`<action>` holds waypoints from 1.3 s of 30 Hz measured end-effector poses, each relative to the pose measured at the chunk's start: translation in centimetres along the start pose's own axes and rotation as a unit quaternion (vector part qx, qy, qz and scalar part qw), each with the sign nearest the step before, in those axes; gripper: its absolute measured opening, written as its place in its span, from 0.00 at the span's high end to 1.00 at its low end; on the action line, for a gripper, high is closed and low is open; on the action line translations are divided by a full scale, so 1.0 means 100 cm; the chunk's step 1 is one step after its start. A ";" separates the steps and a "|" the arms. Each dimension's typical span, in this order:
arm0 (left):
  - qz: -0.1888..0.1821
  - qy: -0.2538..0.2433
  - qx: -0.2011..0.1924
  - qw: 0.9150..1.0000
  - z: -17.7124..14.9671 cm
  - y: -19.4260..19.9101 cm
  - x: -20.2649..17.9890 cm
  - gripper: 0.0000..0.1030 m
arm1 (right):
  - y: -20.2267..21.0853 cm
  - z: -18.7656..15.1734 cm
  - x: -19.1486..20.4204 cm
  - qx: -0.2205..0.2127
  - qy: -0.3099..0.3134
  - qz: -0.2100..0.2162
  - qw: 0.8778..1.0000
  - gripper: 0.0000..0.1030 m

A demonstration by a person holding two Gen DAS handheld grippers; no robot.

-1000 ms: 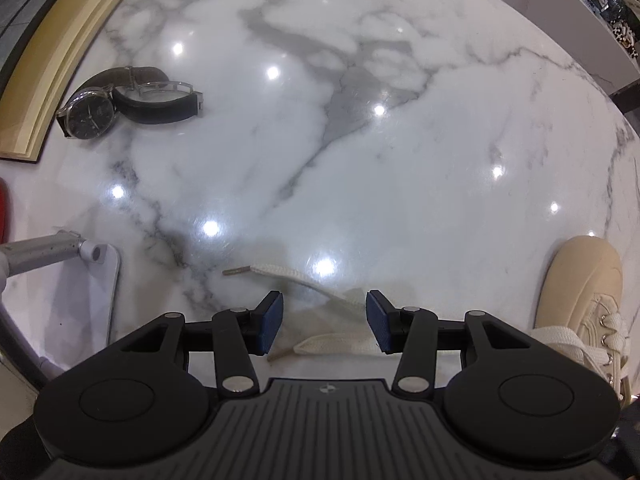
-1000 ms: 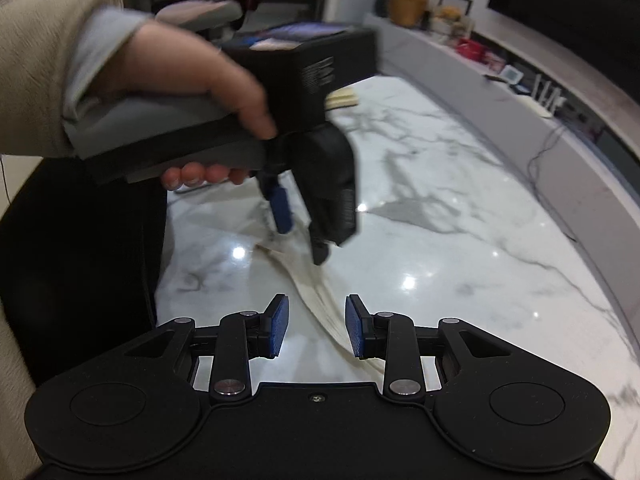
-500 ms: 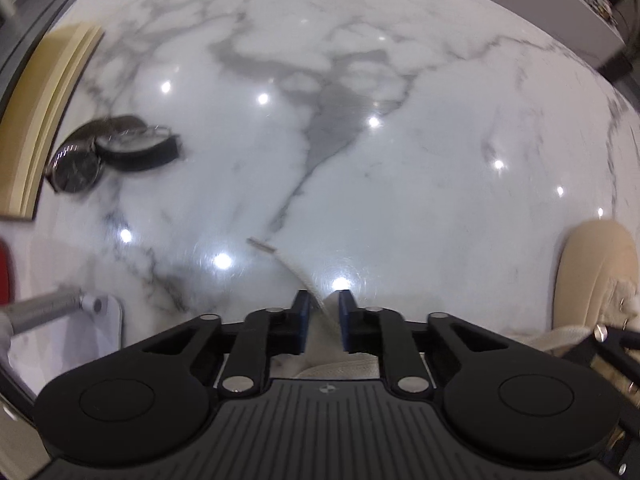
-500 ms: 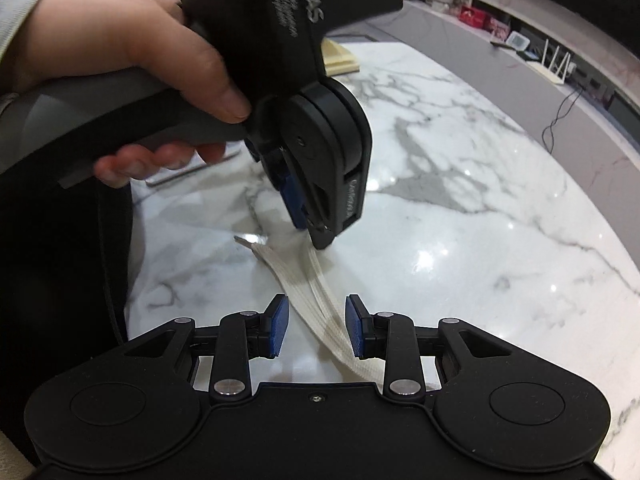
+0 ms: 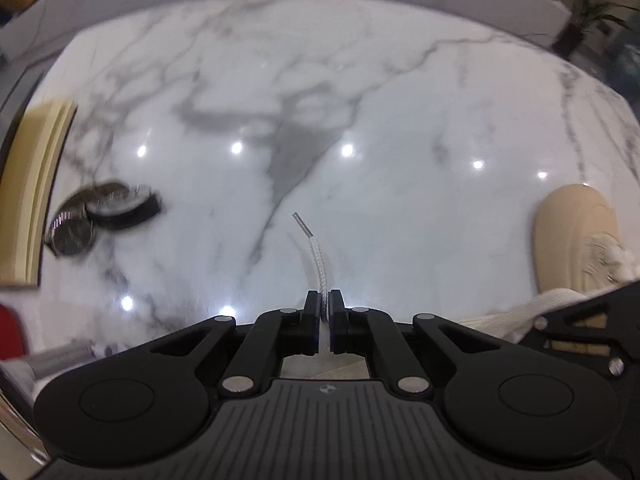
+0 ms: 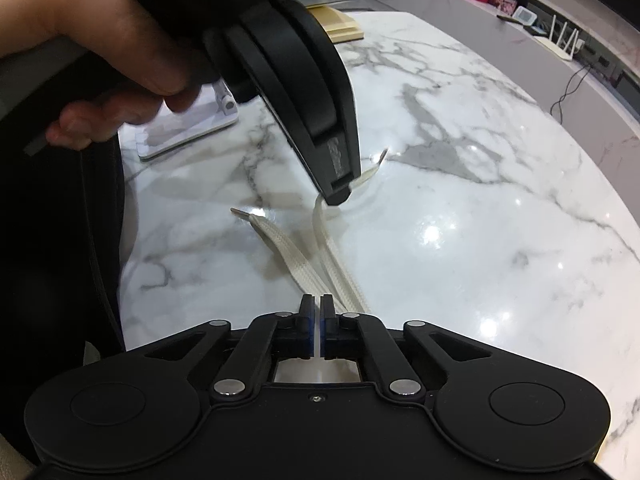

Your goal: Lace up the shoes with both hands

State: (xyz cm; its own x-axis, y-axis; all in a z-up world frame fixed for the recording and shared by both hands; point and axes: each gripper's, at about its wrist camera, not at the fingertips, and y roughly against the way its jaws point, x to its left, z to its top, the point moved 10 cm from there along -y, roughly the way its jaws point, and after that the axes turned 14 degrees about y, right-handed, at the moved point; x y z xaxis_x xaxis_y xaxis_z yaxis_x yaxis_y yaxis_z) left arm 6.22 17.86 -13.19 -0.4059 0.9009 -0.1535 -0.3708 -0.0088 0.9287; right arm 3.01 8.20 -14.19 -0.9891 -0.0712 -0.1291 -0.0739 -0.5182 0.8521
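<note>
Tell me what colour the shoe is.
Beige; the shoe shows best in the left wrist view.

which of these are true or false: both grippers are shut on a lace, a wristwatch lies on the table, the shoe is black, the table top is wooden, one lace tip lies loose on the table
1. Both grippers are shut on a lace. True: the left gripper pinches one lace end and the right gripper pinches the other lace.
2. A wristwatch lies on the table. True: the wristwatch is there.
3. The shoe is black. False: the shoe is beige.
4. The table top is wooden. False: the table is white marble with grey veins.
5. One lace tip lies loose on the table. True: the free tip rests on the marble.
</note>
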 end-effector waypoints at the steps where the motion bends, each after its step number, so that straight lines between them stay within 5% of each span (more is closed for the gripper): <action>1: -0.001 -0.011 -0.007 1.000 0.000 0.003 -0.002 0.97 | 0.002 -0.001 0.000 0.000 -0.001 -0.003 1.000 0.99; 6: -0.001 -0.092 -0.062 0.994 -0.007 0.030 -0.013 0.97 | 0.019 -0.005 -0.005 -0.006 -0.008 -0.021 1.000 0.99; 13: -0.013 -0.133 -0.109 0.985 -0.017 0.065 -0.030 0.97 | 0.049 -0.017 -0.007 -0.017 -0.027 -0.042 0.999 0.99; 17: -0.025 -0.193 -0.136 0.971 -0.026 0.084 -0.055 0.97 | 0.076 -0.032 -0.014 -0.024 -0.055 -0.067 0.996 0.99; 28: -0.092 -0.314 -0.144 0.934 -0.047 0.108 -0.133 0.97 | 0.139 -0.085 -0.032 -0.023 -0.131 -0.152 0.979 0.92; 34: -0.106 -0.364 -0.124 0.917 -0.062 0.103 -0.163 0.97 | 0.144 -0.100 -0.033 -0.017 -0.145 -0.157 0.977 0.85; 39: -0.110 -0.427 -0.097 0.892 -0.083 0.095 -0.189 0.97 | 0.148 -0.110 -0.035 -0.020 -0.156 -0.163 0.974 0.84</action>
State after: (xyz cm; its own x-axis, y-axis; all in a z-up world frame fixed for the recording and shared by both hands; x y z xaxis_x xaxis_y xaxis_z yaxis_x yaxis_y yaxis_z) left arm 3.42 -2.89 -4.31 0.4478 0.8918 0.0649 -0.5345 0.2088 0.8190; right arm 6.77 -8.61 -6.67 -0.9049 0.3621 -0.2234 -0.3916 -0.5034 0.7702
